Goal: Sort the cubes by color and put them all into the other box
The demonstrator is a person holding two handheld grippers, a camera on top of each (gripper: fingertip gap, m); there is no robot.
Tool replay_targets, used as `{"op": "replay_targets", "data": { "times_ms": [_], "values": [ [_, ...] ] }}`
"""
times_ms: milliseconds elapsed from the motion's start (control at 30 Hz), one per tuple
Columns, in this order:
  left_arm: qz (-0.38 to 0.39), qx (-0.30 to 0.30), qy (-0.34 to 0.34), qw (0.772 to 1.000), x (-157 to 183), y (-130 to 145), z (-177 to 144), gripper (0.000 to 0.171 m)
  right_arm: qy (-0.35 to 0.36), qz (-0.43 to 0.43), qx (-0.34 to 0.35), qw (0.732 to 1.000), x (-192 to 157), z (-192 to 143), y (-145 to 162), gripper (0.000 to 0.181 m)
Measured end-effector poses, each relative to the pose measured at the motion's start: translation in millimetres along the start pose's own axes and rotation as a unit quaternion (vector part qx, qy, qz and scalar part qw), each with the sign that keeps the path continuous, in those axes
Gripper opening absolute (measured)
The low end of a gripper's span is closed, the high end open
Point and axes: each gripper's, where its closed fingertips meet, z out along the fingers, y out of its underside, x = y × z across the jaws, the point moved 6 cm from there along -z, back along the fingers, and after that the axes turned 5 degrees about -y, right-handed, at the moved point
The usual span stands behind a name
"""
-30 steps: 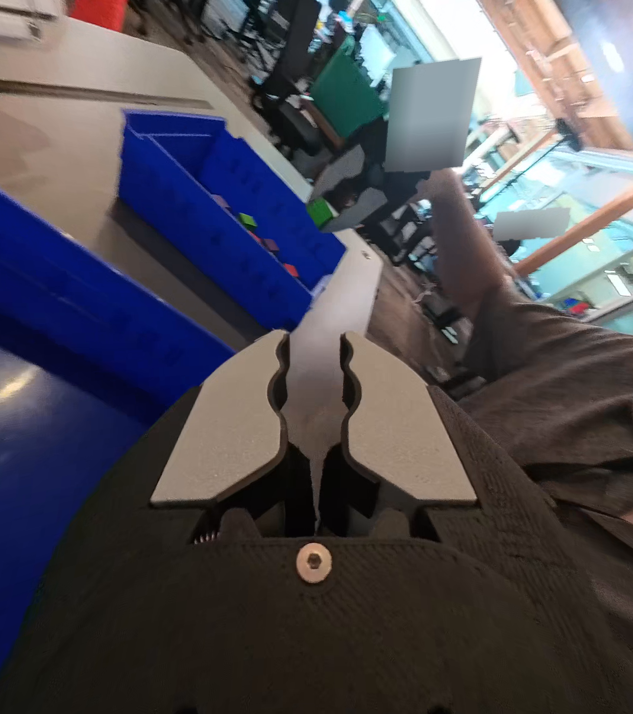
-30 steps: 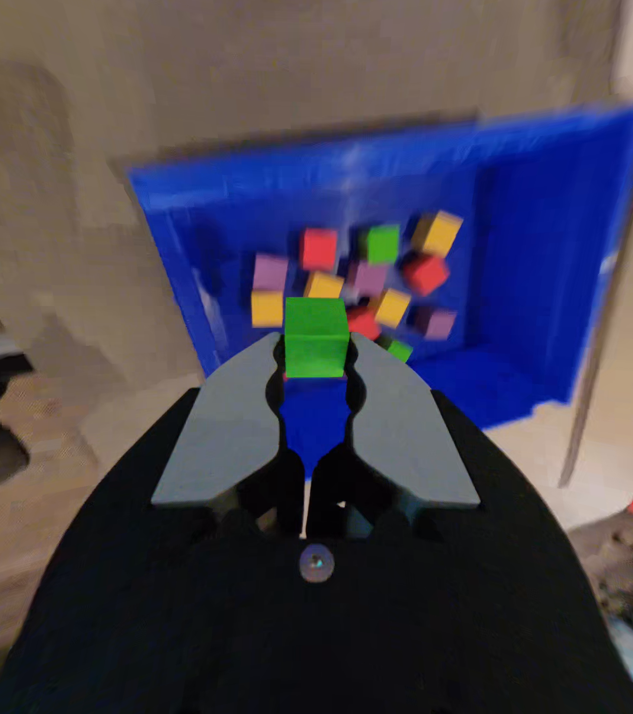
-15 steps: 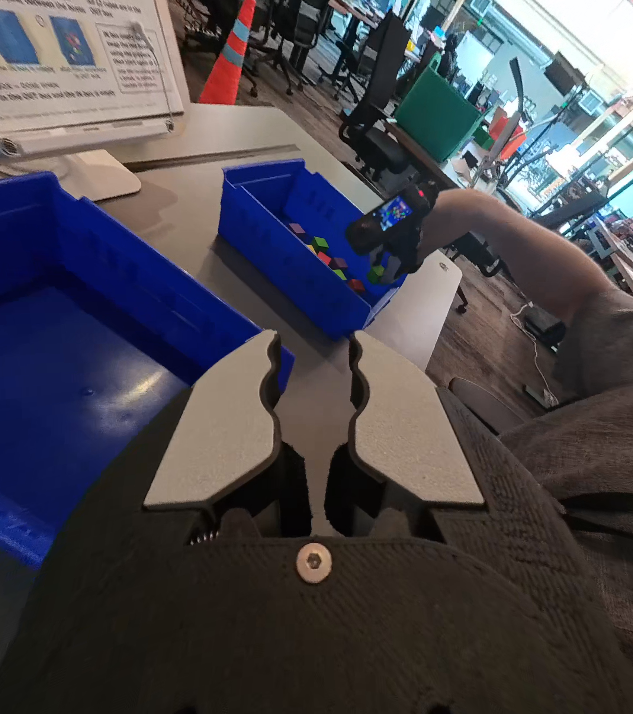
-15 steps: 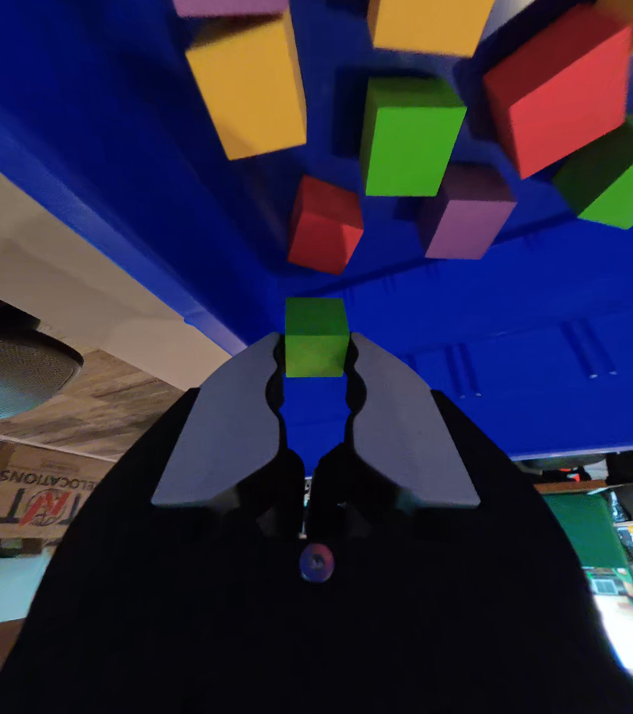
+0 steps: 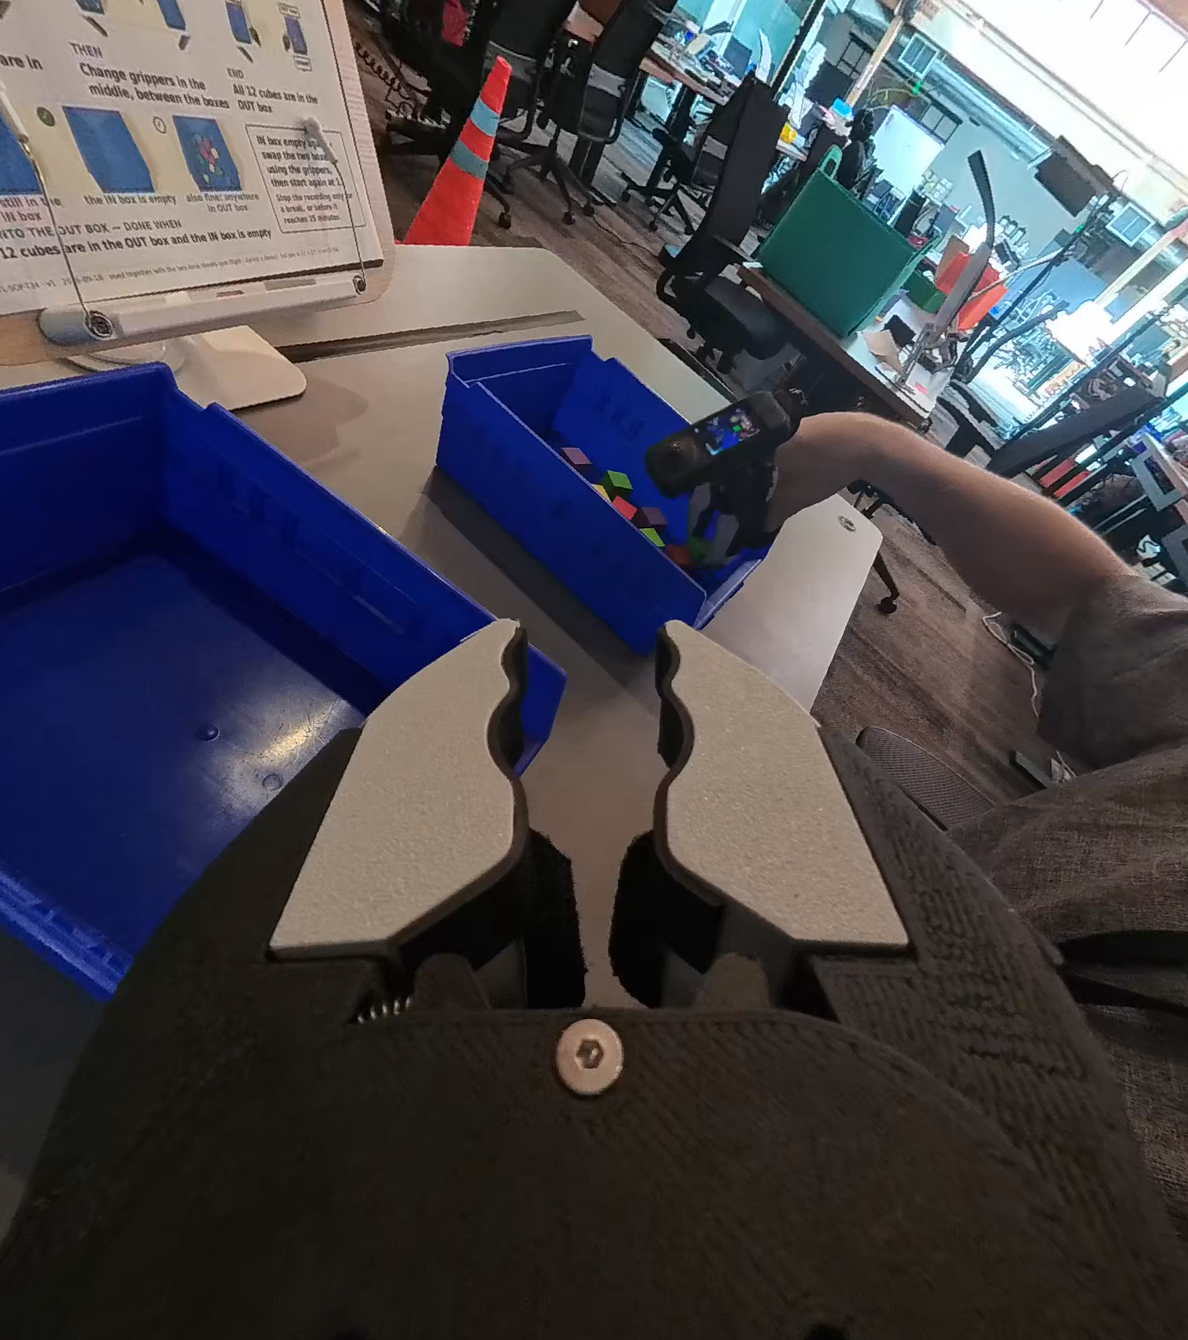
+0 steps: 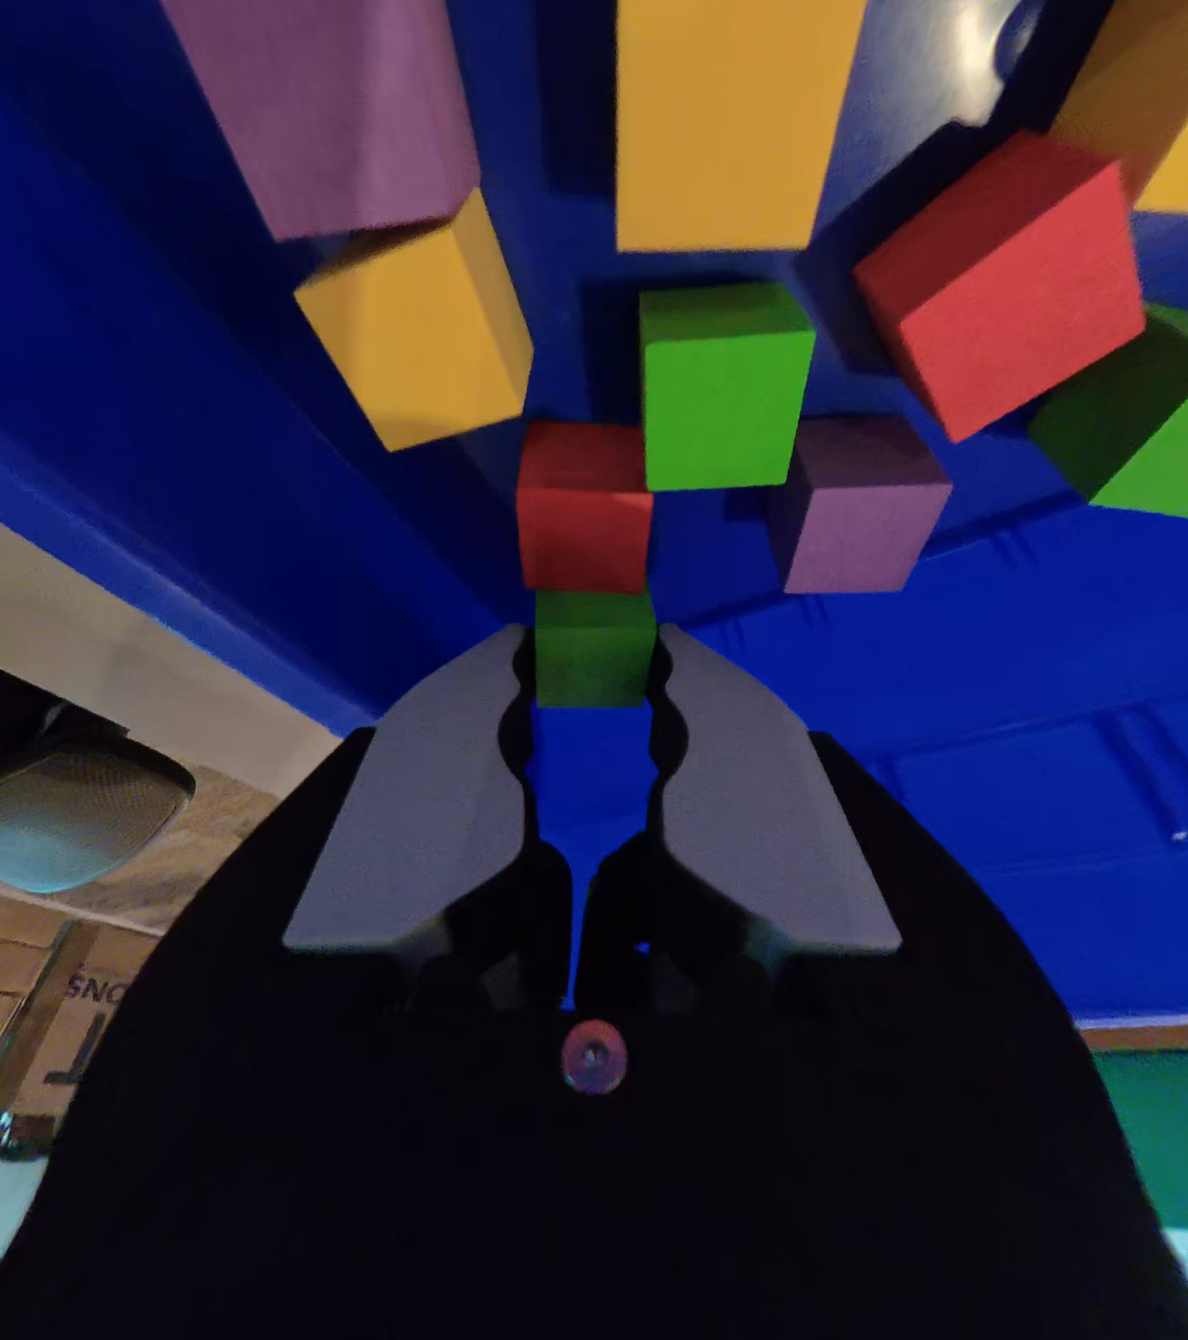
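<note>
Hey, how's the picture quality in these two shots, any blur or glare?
Left wrist view: sharp, with window glare top right and a sheen on the empty blue plastic bin. Right wrist view: dim and soft, the coloured wooden cubes stretched at the edges.

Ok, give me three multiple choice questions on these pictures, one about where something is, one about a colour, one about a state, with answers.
1. Where is the right claw?
A. Over the bare bin
B. Inside the bin with cubes
C. Beside the orange cone

2. What colour is the cube between the right claw's fingers?
A. Green
B. Yellow
C. Purple

3. What state is the left claw in?
A. Shut on a red cube
B. Shut on a sheet of paper
C. Open, holding nothing

Answers:
1. B: the left wrist view shows it dipped into that bin, and its own view shows blue walls and cubes all around.
2. A: the green cube sits between its fingertips, against a red cube.
3. C: its fingers stand apart with only grey table showing between them, near the bare blue bin.
</note>
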Motion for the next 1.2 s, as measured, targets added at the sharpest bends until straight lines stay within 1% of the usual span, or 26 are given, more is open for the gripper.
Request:
{"op": "replay_targets", "data": {
  "times_ms": [100, 267, 500, 600, 733, 767, 833, 867, 1067, 1133, 1200],
  "values": [
    [0.002, -0.001, -0.004, 1.000, 0.5, -0.1, 0.1, 0.034, 0.005, -0.002, 0.023, 1.000, 1.8, -1.9, -4.0, 0.029],
    [0.003, -0.004, -0.009, 1.000, 0.5, 0.4, 0.1, 0.034, 0.002, 0.004, 0.011, 1.000, 2.9, 1.6, -0.2, 0.029],
    [0.007, -0.011, -0.017, 1.000, 0.8, 1.6, 4.0, 0.034, 0.007, 0.005, 0.022, 1.000, 3.6, 6.8, -0.8, 0.029],
    [0.008, -0.016, -0.018, 1.000, 0.4, 2.5, 6.9, 0.035, 0.009, 0.002, 0.038, 0.999, 3.1, 4.4, -2.6, 0.029],
    [0.010, -0.019, -0.017, 1.000, 1.5, 2.8, 9.5, 0.034, 0.011, 0.001, 0.037, 0.999, 3.3, 4.3, -2.4, 0.031],
    [0.012, -0.020, -0.017, 1.000, 2.0, 2.7, 9.7, 0.034, 0.009, 0.001, 0.037, 0.999, 3.2, 4.7, -2.2, 0.039],
    [0.015, -0.022, -0.021, 0.999, 2.3, 2.7, 9.8, 0.034, 0.004, 0.008, 0.042, 0.999, 2.9, 4.1, -2.0, 0.063],
    [0.015, -0.022, -0.022, 0.999, 2.1, 2.6, 9.6, 0.035, 0.006, 0.009, 0.044, 0.999, 3.4, 2.7, -1.7, 0.066],
    [0.017, -0.024, -0.024, 0.999, 1.4, 2.8, 9.3, 0.035, 0.033, 0.010, 0.074, 0.997, 7.5, -19.7, 4.3, 0.057],
    [0.017, -0.027, -0.025, 0.999, 1.5, 3.5, 10.8, 0.035, 0.071, 0.007, 0.113, 0.991, 10.1, -39.5, 6.6, 0.055],
    [0.018, -0.030, -0.027, 0.999, 1.7, 3.9, 12.0, 0.035, 0.101, 0.010, 0.180, 0.978, 7.1, -64.9, 10.5, 0.052]
  ]
}}
